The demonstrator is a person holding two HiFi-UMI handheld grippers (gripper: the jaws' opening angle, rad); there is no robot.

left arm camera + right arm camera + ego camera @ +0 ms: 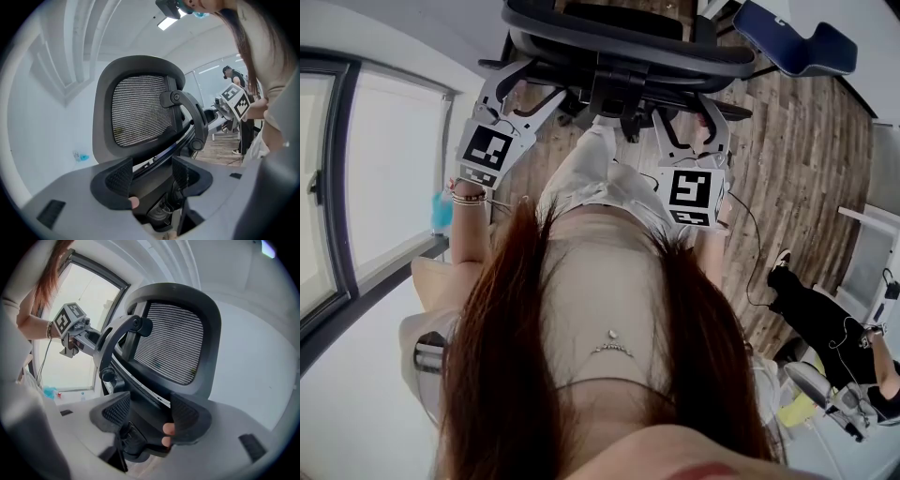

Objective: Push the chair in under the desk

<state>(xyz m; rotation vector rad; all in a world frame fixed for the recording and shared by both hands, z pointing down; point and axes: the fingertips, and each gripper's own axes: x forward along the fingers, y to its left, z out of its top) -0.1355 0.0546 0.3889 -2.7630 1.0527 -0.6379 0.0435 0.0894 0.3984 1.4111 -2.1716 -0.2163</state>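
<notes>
The black chair (628, 42), a curved plastic frame around ribbed mesh, sits at top centre. My left gripper (152, 176) and right gripper (147, 413) reach forward, jaws spread, straddling its lower back.

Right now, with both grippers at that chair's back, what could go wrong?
The left gripper and right gripper both have jaws apart around the lower frame of the chair, not clamped, so a push may slip off. A thin cable trails over the floor beside the person and might catch a foot.
</notes>
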